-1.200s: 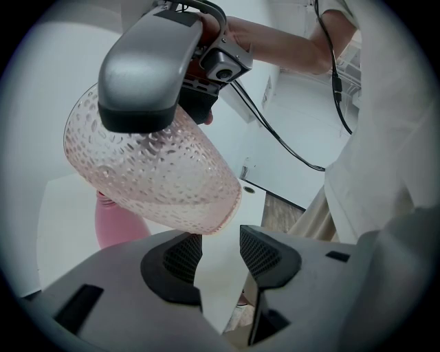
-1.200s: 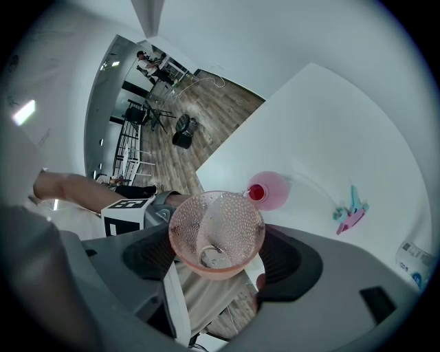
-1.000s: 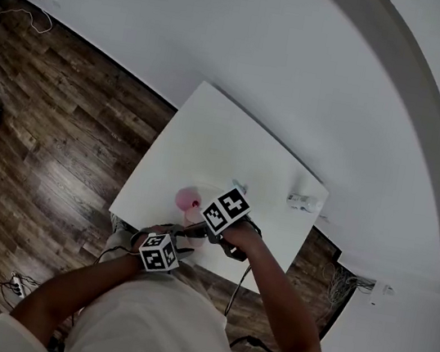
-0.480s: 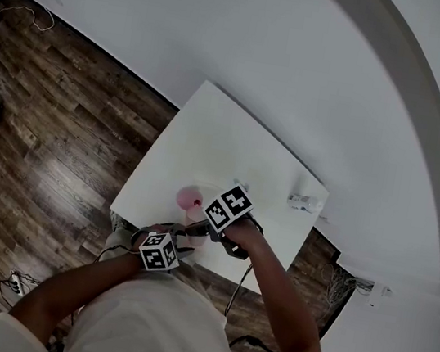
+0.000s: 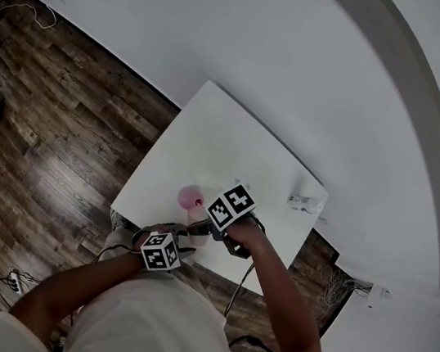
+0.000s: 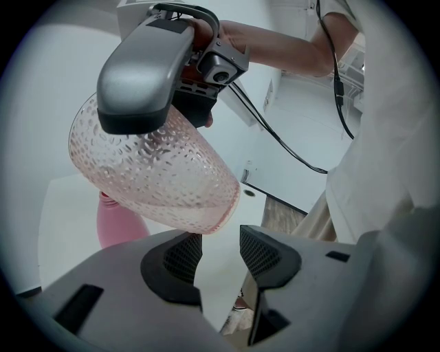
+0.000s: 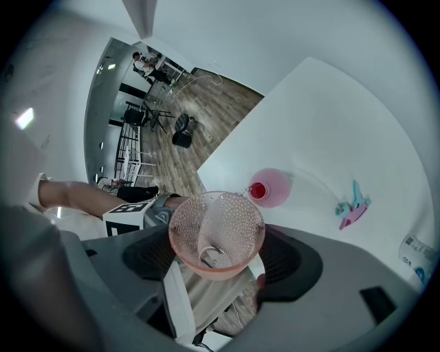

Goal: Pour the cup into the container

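My right gripper is shut on a clear pink dimpled cup, which lies tilted with its mouth toward a pink bottle on the white table. The cup's far rim reaches the bottle's open neck. From the left gripper view, the cup hangs just above the bottle, its base end pointing at me. The left gripper is open and holds nothing, close under the cup. In the head view both grippers sit near the table's front edge, the right gripper beside the bottle and the left gripper just below.
A small teal and pink object lies on the table right of the bottle. A white labelled item sits at the table's far right corner. A cable trails from the right gripper. Dark wood floor surrounds the table.
The right gripper and cup have shifted very slightly to the right; the left gripper and the bottle stay where they were.
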`<state>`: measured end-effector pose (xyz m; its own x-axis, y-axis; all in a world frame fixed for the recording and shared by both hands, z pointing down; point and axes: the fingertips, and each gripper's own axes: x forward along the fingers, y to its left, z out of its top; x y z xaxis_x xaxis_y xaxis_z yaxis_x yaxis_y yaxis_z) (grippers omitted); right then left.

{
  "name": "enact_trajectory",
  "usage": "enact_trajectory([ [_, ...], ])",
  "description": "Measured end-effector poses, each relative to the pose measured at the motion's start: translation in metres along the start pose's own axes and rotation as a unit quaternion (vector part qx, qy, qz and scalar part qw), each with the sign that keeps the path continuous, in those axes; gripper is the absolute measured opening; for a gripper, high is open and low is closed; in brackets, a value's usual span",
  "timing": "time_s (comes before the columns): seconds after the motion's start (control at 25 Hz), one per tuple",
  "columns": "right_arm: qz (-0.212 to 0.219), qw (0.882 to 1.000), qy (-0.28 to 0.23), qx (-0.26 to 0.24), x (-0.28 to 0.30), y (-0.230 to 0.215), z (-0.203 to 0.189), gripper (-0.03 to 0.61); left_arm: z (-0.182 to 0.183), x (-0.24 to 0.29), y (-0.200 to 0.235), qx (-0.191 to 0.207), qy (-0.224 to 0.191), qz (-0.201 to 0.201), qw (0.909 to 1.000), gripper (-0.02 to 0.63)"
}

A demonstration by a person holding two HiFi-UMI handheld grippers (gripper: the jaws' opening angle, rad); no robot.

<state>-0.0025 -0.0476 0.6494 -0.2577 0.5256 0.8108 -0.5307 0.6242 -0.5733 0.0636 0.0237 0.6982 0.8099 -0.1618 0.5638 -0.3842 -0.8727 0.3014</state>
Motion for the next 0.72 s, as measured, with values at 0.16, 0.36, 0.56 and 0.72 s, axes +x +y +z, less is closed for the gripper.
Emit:
enact_trajectory([
  [0.16,0.002,1.000,0.002,0.003,-0.0011,-0.0009,0.0010,0.376,0.0010,-0.0001,0.0008,-0.001,-0.001,0.001,1.0000,0.183],
  [0.36,0.004,1.000,0.005,0.008,-0.0002,-0.0003,-0.0004,0.376,0.0007,-0.0007,-0.0013,0.000,-0.002,0.000,1.0000,0.183],
  [0.56,0.006,1.000,0.007,0.011,-0.0013,-0.0010,-0.0011,0.376,0.0033,0.0000,-0.0025,0.001,-0.004,-0.001,1.0000,0.183],
  [0.72,0.006,1.000,0.010,0.011,-0.0014,-0.0010,-0.0017,0.376,0.0040,0.0006,-0.0037,0.002,-0.005,-0.002,1.0000,0.183],
])
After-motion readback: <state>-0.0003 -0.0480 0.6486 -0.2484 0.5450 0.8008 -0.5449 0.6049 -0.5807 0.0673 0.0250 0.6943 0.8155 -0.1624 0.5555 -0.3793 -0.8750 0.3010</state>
